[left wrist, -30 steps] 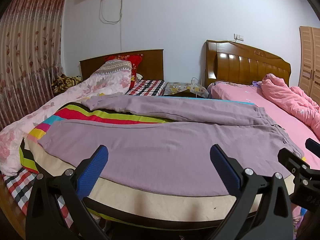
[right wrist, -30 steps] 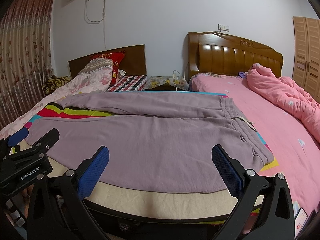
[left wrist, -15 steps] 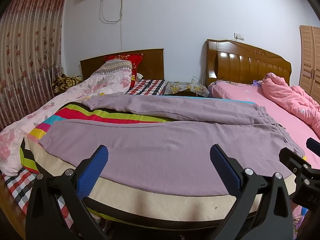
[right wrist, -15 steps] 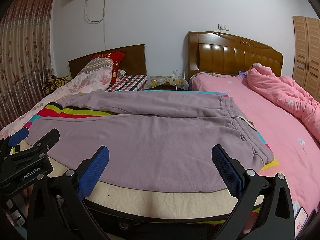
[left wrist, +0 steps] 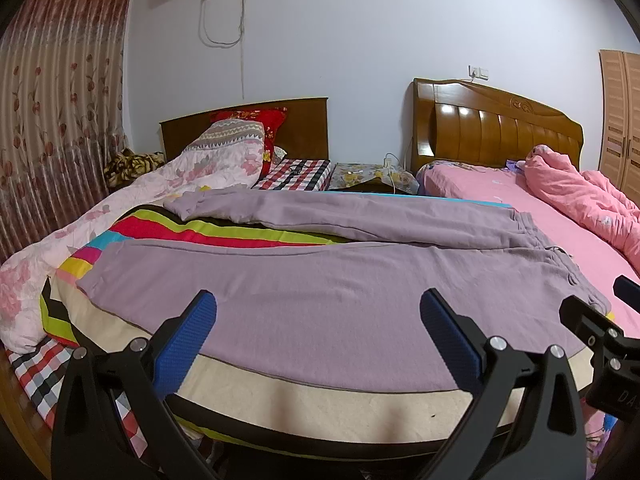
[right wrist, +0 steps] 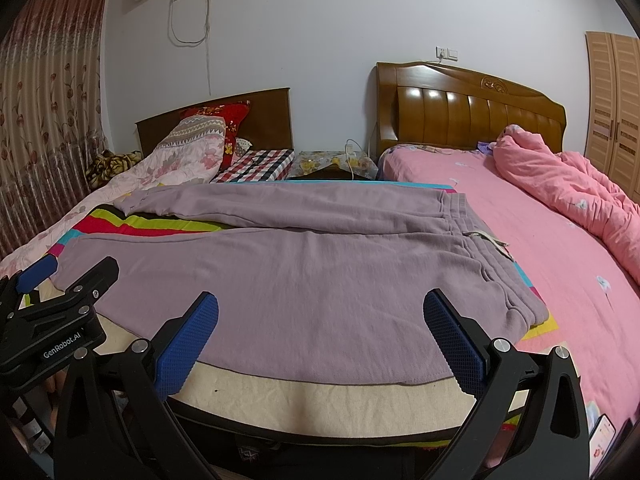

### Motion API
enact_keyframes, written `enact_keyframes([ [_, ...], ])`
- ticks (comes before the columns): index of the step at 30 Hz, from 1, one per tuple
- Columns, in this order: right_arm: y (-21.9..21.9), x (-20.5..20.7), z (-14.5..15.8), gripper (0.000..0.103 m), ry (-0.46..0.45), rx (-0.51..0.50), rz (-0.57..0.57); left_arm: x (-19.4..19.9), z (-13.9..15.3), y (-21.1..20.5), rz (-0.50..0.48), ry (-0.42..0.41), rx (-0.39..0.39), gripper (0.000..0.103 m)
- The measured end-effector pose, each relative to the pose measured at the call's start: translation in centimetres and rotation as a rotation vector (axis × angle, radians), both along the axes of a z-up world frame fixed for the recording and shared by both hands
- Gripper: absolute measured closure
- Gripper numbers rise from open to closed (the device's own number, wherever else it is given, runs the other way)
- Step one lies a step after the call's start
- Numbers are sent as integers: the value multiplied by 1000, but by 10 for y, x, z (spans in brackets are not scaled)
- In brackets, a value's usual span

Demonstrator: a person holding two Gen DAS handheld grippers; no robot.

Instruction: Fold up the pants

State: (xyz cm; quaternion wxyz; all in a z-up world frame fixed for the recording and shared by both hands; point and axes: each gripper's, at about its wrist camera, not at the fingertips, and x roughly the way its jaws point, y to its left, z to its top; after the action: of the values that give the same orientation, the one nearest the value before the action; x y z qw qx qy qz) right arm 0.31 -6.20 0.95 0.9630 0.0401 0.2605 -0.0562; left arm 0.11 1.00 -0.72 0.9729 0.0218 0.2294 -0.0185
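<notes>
Mauve sweatpants (left wrist: pixel 328 280) lie spread flat on a striped blanket (left wrist: pixel 224 236), waistband at the right, both legs running left with a gap between them. They also show in the right wrist view (right wrist: pixel 304 264). My left gripper (left wrist: pixel 318 340) is open and empty, hovering over the near leg's front edge. My right gripper (right wrist: pixel 320 340) is open and empty, over the same near edge closer to the waistband (right wrist: pixel 480 248). Each gripper shows at the edge of the other's view.
A pink bed (right wrist: pixel 560 264) with a crumpled pink quilt (right wrist: pixel 568 184) lies to the right. A floral quilt (left wrist: pixel 168 176) and pillows sit at the left back. A nightstand (left wrist: pixel 368 174) stands between two wooden headboards. Curtains hang at far left.
</notes>
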Motion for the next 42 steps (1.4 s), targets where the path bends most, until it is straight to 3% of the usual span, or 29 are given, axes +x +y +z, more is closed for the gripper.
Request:
enact_keyframes([
  [16,-2,-3,-15,4,7,1,-2,3,-3,0,4,12,5,1],
  [24,-2,0,-21,4,4,-18,7,5,5,-1,20,-86,18,1],
  [28,-10,18,-28,4,19,-68,-3,41,5,0,-53,24,34,1],
  [31,-16,43,-20,4,8,-137,7,68,4,-6,-91,48,57,1],
  [35,-30,90,-22,4,12,-169,194,117,3,-23,-130,48,77,1],
  [38,-52,143,-30,4,68,-202,348,170,-2,-31,-166,105,-4,1],
  [42,-84,204,-38,4,174,-281,377,217,-18,-27,-134,218,-125,1],
])
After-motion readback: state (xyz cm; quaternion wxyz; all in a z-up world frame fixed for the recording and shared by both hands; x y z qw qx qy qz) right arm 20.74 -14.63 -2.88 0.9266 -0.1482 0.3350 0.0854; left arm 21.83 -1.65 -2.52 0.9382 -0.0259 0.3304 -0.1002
